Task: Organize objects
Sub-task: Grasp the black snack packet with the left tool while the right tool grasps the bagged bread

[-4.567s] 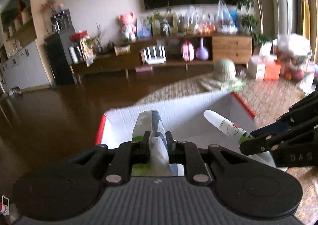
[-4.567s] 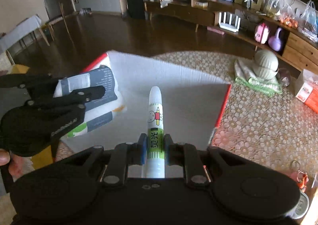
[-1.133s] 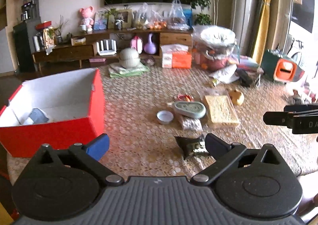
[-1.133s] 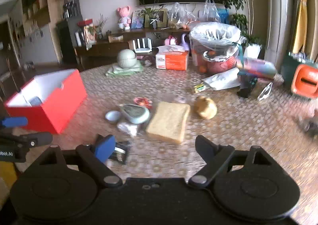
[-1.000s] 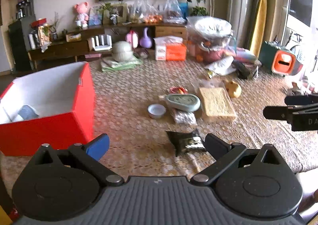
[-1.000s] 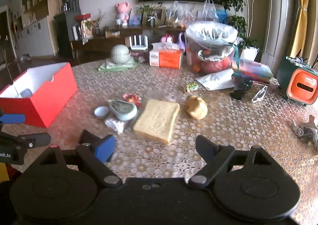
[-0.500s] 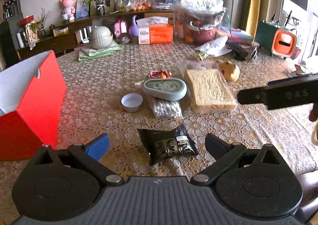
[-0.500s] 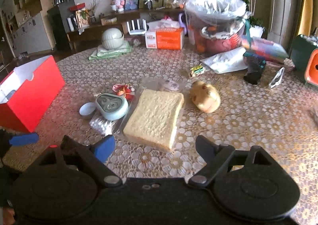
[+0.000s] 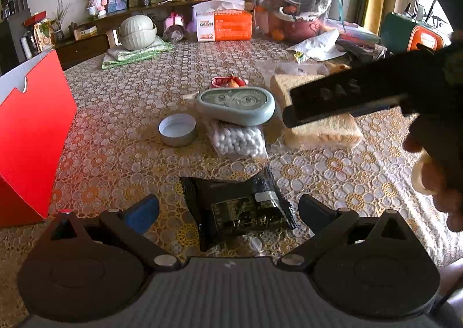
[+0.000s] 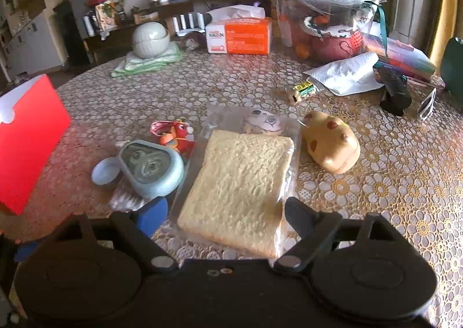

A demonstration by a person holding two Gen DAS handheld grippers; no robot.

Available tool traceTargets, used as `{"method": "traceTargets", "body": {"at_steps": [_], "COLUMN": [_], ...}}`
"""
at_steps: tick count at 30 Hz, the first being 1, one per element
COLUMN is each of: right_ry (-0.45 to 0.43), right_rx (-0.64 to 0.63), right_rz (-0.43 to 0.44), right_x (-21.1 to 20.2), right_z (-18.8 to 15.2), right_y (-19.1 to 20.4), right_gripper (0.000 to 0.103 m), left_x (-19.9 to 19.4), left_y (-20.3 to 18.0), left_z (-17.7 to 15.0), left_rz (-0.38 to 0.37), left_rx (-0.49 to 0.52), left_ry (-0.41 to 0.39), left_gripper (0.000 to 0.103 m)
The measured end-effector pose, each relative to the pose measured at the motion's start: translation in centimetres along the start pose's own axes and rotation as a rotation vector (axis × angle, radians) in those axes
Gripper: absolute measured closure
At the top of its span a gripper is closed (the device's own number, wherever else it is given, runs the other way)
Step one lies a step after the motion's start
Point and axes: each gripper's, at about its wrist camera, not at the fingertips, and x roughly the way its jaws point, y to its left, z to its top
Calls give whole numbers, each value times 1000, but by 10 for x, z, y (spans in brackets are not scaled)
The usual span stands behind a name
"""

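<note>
A snack packet (image 9: pixel 235 206) is lying on the table (image 9: pixel 121 96) nearest the left camera. Behind it a bag of cotton balls (image 9: pixel 237 139) is sitting, with an oval case (image 9: pixel 235 102) resting partly on the bag's far end. A bottle cap (image 9: pixel 177 128) is lying just left of the bag. A slice of bread (image 10: pixel 240 183) is lying right of the case, and a toy animal (image 10: pixel 330 144) is sitting to its right. A box (image 9: pixel 29 137) is standing at the table's left edge. A tissue box (image 10: pixel 240 34) is standing far behind.
</note>
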Motion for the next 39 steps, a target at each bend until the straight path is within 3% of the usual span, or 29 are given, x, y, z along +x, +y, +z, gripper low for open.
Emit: {"method": "traceTargets", "body": {"at_steps": [12, 20, 23, 27, 33, 39], "right_ry": [26, 26, 23, 31, 23, 3], "right_rx": [73, 82, 81, 86, 125, 118], "right_rz": [13, 31, 39, 45, 68, 91], "right_x": [19, 15, 12, 9, -7, -37], "right_z": [-1, -2, -2, -2, -7, -15], "right_y": [-10, -11, -9, -9, -15, -17], "right_gripper": [9, 13, 22, 24, 25, 25], "left_x": [12, 9, 7, 2, -2, -12], "left_y": [-1, -4, -4, -11, -8, 2], "left_z": [-4, -5, -6, -4, -1, 0], "left_rz": [1, 11, -9, -47, -49, -57], "left_rx": [20, 42, 39, 80, 67, 17], "left_ry": [-19, -34, -27, -26, -18, -22], "left_gripper": [0, 2, 12, 36, 47, 49]}}
